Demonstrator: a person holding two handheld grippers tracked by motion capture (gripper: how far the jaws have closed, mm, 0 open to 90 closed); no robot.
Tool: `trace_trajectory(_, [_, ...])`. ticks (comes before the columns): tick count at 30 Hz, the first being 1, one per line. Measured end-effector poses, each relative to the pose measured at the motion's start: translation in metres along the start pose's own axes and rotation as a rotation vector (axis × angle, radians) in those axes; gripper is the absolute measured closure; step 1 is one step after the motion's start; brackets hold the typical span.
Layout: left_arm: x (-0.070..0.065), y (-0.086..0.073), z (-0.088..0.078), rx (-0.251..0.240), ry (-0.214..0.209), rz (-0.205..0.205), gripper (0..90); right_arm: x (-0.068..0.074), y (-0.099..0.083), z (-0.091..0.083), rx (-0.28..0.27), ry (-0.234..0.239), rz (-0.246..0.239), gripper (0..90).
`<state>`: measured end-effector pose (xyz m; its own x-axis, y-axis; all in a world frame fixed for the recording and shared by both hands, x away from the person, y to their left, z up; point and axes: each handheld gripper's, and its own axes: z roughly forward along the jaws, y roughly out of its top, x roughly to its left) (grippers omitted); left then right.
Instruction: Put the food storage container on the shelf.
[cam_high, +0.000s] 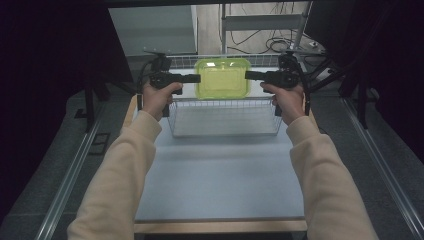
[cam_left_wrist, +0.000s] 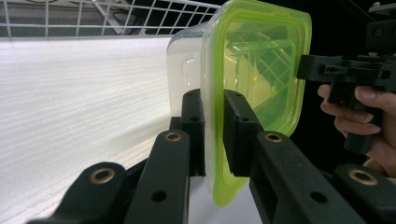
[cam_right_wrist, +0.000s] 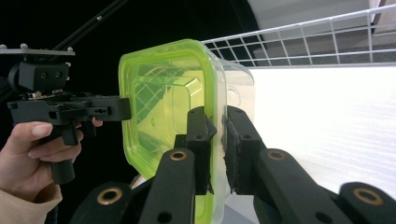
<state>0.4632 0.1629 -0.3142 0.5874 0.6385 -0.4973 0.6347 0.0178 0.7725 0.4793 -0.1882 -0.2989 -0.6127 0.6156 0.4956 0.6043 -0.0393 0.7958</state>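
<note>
A clear plastic container with a yellow-green lid (cam_high: 222, 78) hangs in the air over the far part of a white wire basket (cam_high: 225, 101). My left gripper (cam_high: 197, 78) pinches the lid's left rim and my right gripper (cam_high: 247, 75) pinches its right rim. In the left gripper view the jaws (cam_left_wrist: 214, 100) are shut on the lid's edge (cam_left_wrist: 257, 70), with the other gripper (cam_left_wrist: 301, 67) at the far side. In the right gripper view the jaws (cam_right_wrist: 217, 119) clamp the same rim (cam_right_wrist: 163, 102), and the left gripper (cam_right_wrist: 126, 107) holds the opposite edge.
The basket stands at the far end of a pale table (cam_high: 220, 175); its wire wall (cam_left_wrist: 93, 18) (cam_right_wrist: 317, 42) rises behind the container. Dark frames and cables flank the table. A metal rack leg (cam_high: 223, 30) stands beyond the basket.
</note>
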Motion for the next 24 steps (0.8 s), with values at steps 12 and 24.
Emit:
trace_trajectory(12, [0.018, 0.003, 0.02, -0.008, 0.001, -0.108, 78.9, -0.019, 0.004, 0.019, 0.029, -0.067, 0.063, 79.6])
trace_trajectory(24, [0.029, 0.01, 0.036, -0.026, 0.031, -0.153, 71.1, -0.031, 0.006, 0.037, -0.002, -0.125, 0.044, 71.9])
